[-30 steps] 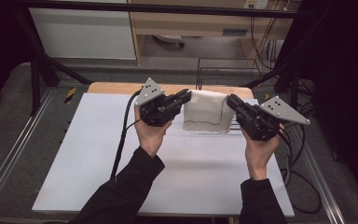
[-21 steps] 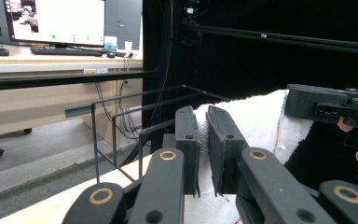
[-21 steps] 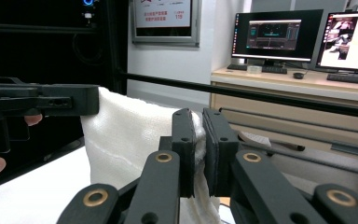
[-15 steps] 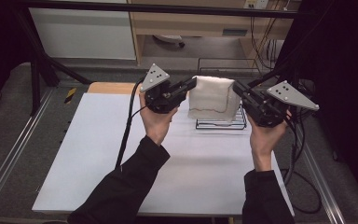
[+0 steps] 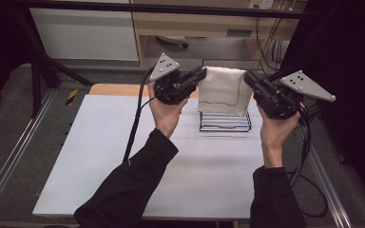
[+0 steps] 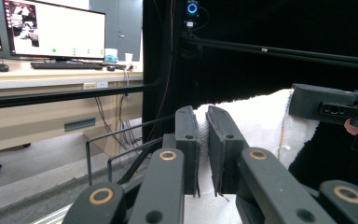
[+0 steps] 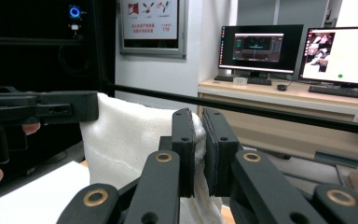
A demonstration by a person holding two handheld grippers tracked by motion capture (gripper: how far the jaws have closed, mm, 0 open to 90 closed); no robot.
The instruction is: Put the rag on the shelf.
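A white towel [image 5: 223, 90] hangs in the air, stretched between both grippers above a black wire rack [image 5: 225, 121] at the far side of the table. My left gripper [image 5: 200, 74] is shut on the towel's upper left corner, and its jaws pinch the white cloth [image 6: 261, 126] in the left gripper view. My right gripper [image 5: 247, 79] is shut on the upper right corner. In the right gripper view the towel [image 7: 126, 140] drapes down to the left of my jaws, and the left gripper [image 7: 91, 106] holds its far corner.
The white table top [image 5: 123, 156] spreads out in front of the rack. A wooden strip [image 5: 114, 89] runs along the table's far edge. Metal rails [image 5: 9, 161] flank the table. Desks with monitors [image 7: 340, 49] stand beyond.
Both grippers have risen and moved away from the person, carrying the towel up off the table. The wire rack under it has come into view.
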